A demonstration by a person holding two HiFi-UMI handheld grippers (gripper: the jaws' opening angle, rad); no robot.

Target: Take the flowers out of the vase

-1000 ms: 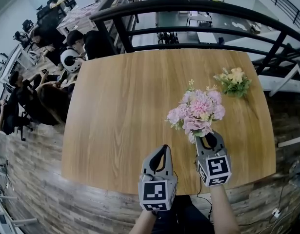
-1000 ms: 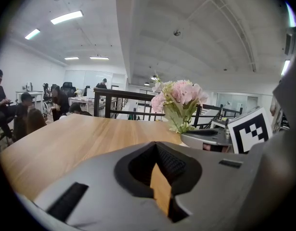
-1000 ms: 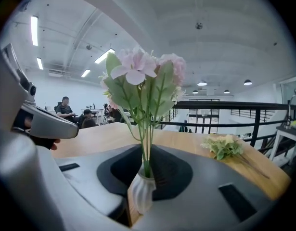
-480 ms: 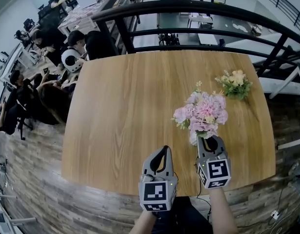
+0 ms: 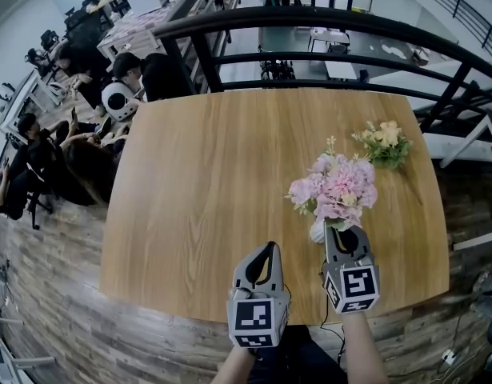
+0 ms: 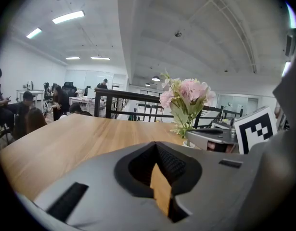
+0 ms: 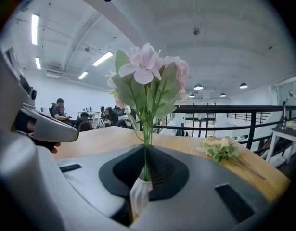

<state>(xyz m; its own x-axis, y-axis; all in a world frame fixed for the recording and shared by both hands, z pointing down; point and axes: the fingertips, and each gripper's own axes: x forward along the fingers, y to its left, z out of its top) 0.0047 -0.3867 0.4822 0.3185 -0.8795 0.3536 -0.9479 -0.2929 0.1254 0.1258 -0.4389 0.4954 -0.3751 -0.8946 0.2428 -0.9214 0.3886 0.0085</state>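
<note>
wooden table (image 5: 198, 182) | white vase (image 5: 318, 232): pink flowers (image 5: 338, 189) | right gripper (image 5: 346, 237) just closing on vase | left gripper (image 5: 268, 250) closed, empty

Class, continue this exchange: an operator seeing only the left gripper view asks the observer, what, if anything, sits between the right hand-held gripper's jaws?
Observer: The right hand-held gripper has just been closing its jaws; they clamp the narrow white vase.
Operator: Are the pink flowers out?
Observer: No, their green stems stand in the vase's mouth.
Operator: Anything else on the wooden table?
Observer: A small yellow-and-green flower bunch lies flat beyond the vase.
</note>
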